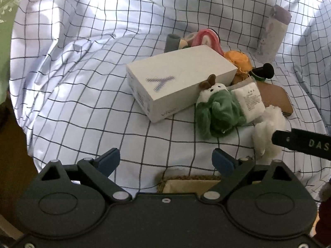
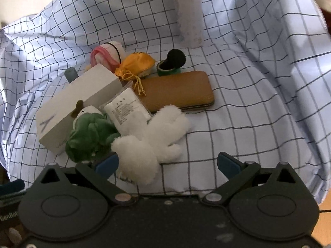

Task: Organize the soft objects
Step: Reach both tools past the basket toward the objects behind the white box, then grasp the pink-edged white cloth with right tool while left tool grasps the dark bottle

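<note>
White plush (image 2: 149,144) lies just beyond right claw (image 2: 167,165).

green plush (image 2: 89,136), white plush (image 2: 153,140), checked sheet (image 2: 248,103)

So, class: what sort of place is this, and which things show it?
Probably a bedroom at home: a rumpled checked sheet, plush toys and a woven basket at its edge.

light: soft daylight | shadows: faint in cloth folds | blur: slight | edges: fisheye-bent, dark corners
</note>
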